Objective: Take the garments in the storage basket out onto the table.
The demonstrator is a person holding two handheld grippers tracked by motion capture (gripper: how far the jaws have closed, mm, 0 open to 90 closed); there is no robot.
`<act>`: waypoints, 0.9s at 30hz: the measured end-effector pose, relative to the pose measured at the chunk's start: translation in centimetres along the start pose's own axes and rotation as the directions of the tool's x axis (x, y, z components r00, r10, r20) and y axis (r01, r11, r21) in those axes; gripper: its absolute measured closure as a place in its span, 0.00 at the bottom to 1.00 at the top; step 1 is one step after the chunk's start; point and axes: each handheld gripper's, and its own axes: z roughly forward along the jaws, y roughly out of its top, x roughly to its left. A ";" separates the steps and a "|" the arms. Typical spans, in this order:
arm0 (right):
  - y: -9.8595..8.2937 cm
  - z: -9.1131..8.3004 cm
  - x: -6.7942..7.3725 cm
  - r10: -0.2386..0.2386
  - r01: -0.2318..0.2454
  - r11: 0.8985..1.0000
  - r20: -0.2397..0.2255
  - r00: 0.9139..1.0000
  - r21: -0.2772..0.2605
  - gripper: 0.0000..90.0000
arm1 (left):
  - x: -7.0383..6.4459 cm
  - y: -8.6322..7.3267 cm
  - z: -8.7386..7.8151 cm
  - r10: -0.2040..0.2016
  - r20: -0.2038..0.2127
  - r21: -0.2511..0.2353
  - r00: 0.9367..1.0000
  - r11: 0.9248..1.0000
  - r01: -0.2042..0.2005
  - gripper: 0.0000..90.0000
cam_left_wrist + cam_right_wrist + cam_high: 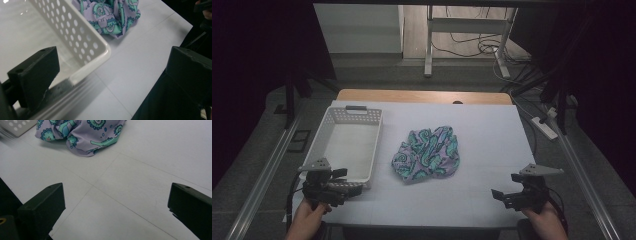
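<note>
left claw point(343, 181) wide, at basket point(328, 131) corner | right claw point(502, 196) wide, empty | paisley cloth point(427, 152) crumpled mid-surface point(492, 135) beside basket | risk: left jaw catches basket rim; pinch gathers only a loose fold, cloth slips

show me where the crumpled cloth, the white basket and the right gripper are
crumpled cloth point(428, 152), high view, middle of the patterned heap
white basket point(323, 134), high view, its left perforated wall
right gripper point(498, 194), high view, between its fingertips

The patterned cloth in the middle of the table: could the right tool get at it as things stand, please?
Probably yes. The right tool has its jaws wide apart and empty, and bare white table lies between it and the patterned cloth. The basket stands on the cloth's far side, out of the path.
</note>
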 end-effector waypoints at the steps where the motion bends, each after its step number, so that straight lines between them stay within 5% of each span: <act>1: 0.0 0.0 0.0 0.002 -0.002 1.000 0.000 1.000 0.001 0.01 | 0.0 -0.2 -0.1 -0.004 -0.003 -0.001 1.000 1.000 0.004 0.00; 27: 0.0 -0.1 -0.1 0.008 -0.008 1.000 0.001 1.000 -0.009 0.01 | 0.2 -2.5 -3.3 -0.047 -0.084 -0.023 0.995 0.999 0.045 0.00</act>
